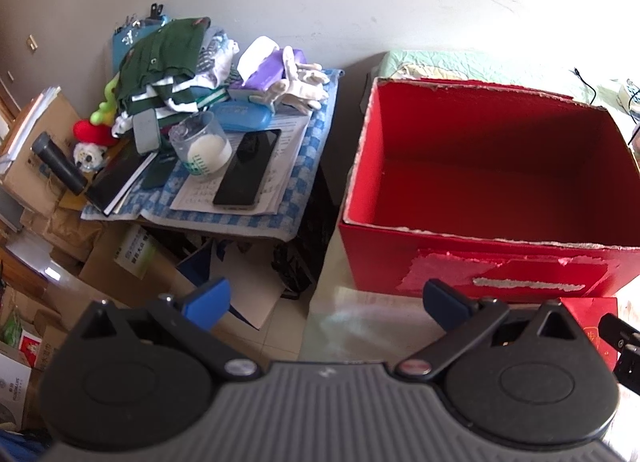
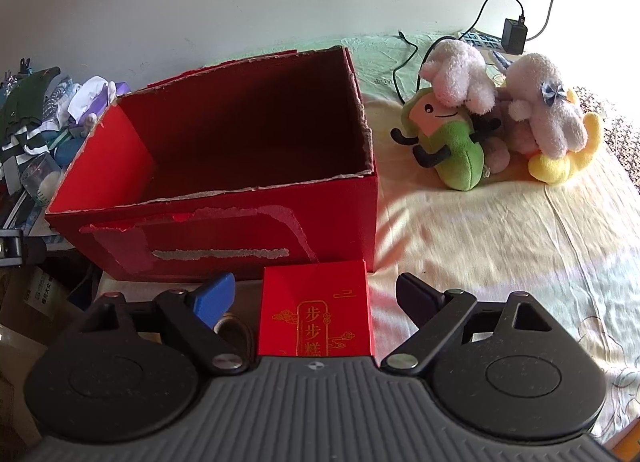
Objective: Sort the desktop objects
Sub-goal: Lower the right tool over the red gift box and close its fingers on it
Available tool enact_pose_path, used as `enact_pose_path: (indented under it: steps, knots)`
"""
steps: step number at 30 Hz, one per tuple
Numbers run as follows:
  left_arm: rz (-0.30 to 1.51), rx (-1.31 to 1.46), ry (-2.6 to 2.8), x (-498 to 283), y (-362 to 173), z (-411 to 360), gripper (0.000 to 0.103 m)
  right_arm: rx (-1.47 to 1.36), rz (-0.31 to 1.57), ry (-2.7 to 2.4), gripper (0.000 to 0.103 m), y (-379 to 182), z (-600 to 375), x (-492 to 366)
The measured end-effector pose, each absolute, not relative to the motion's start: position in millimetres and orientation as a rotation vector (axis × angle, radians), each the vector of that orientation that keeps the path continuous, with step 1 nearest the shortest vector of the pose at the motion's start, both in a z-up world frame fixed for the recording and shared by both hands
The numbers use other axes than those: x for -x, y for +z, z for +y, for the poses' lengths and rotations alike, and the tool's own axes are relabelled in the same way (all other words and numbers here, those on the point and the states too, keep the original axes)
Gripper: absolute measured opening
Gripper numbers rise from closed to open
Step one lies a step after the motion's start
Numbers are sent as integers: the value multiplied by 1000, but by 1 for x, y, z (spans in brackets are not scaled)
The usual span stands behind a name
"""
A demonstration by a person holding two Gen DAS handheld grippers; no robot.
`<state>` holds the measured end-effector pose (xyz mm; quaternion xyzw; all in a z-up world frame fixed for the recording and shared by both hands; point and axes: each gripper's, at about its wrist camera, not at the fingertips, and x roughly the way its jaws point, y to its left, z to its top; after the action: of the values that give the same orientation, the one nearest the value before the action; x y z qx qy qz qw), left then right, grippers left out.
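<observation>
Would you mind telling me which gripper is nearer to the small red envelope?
Right. The right gripper has the red envelope between its open fingers; the left gripper is off to the envelope's left.

The red envelope point(image 2: 316, 310) at lower centre of the right wrist view runs under the tongs' body — its lower characters are hidden. In the left wrist view, the red box point(image 1: 480, 262) is cut off at the right edge. The printing on the paper point(image 1: 276, 166) under the phone point(image 1: 248, 168) is too small to read.
</observation>
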<state>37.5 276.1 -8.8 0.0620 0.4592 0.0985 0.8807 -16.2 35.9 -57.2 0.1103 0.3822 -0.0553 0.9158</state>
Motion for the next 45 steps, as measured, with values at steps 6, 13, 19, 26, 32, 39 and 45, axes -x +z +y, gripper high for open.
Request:
enact_pose_path:
  steps: [6,13,19,26,32,39,45]
  knots:
    - [961,-138,165,-40,-16,259,102,-263,807,-122,87,-63,20,25]
    - [979,-106,42,-38,-33,232,102,-305,863,-83,83,-76,-4,32]
    - [990,-80,-48,-22,-51,204,102,-329,892,-86,85,-91,-42,39]
    - [1046,-61,-102,-17,-67,159,102,-395,1026,-3,84,-111,-78,33]
    - [1050,-95,-59,-19,-75,129,102,-411,1008,34,84,-110,-101,26]
    - [1105,-76,-76,-26,-95,114,102,-517,1014,164,84,-126,-109,10]
    - [1123,-31,-97,-26,-107,118,102,-588,1043,240,84,-134,-106,-1]
